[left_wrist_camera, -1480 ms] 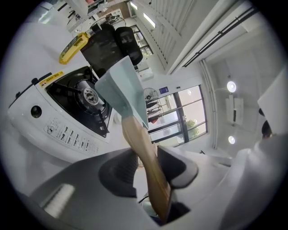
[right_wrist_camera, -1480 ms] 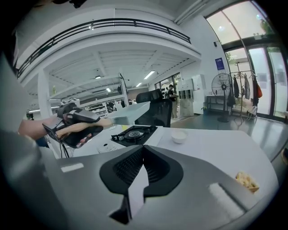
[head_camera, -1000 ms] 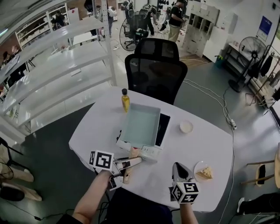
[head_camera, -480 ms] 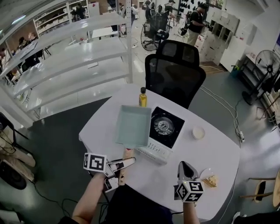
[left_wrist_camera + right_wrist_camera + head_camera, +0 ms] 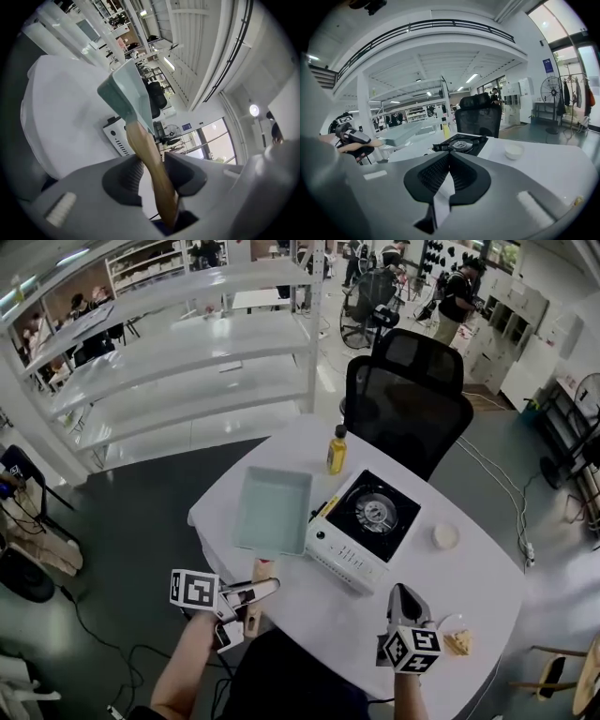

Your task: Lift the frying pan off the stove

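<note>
The head view puts the frying pan (image 5: 272,510) just left of the stove (image 5: 366,532); the left gripper view alone shows the left claw (image 5: 152,176) clenched on its handle (image 5: 143,145). The right gripper view shows the right claw (image 5: 449,161) shut, empty, facing the stove

Left gripper (image 5: 255,590) and right gripper (image 5: 401,594): grey, black ribbed pads (image 5: 433,174), black-and-white marker cubes (image 5: 194,589); clothing (image 5: 281,681) seems dark.
</note>
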Tool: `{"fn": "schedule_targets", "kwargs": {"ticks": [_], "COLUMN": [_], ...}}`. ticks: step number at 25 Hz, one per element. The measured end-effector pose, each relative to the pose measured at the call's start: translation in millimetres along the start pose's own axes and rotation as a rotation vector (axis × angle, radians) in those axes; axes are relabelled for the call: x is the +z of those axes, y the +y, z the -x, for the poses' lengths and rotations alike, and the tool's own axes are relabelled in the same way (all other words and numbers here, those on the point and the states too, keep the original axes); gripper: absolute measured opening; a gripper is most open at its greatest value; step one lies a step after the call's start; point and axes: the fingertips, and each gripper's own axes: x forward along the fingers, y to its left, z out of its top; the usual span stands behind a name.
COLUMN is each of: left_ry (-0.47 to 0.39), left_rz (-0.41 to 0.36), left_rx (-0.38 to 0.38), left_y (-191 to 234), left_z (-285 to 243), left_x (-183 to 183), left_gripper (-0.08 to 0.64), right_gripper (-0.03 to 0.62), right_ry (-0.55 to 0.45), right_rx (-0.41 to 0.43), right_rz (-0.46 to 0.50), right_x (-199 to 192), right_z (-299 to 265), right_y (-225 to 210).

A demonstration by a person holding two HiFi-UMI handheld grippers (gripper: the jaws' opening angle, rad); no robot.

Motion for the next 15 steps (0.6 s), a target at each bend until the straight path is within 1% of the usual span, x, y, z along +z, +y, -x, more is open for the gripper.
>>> {"fn": "schedule_targets", "kwargs": {"ticks": [3,5,9,15], "left_ry": [-0.029,-0.043,-0.059,-0.053], "left_rz": [0.044,0.058,0.070,0.071], "left_rx": [0.001,0.005,0.006,0.002], "left_y": [5.0,8.0,10.1,10.5], "left_z": [7.9,10.7,13.3,8.6], "left_x": [-3.0,-4.3,-5.7,-8.0], "left_gripper": [0.198,0.198,0.198,0.198], "right_gripper": [0.005,0.005,0.003,0.003], "right_ry": [-0.004,-0.010,-0.032,-0.034], "right_rx": [0.017,0.020,0.026,0.021], "right_rz": [0.015,0.028,0.041,0.046], "right_x": [3.5,5.9,11.2,10.6], "right_z": [-4.2,-4.3,-1.8,0.4], "right_y": [3.9,3.7,4.1,2.1]}}
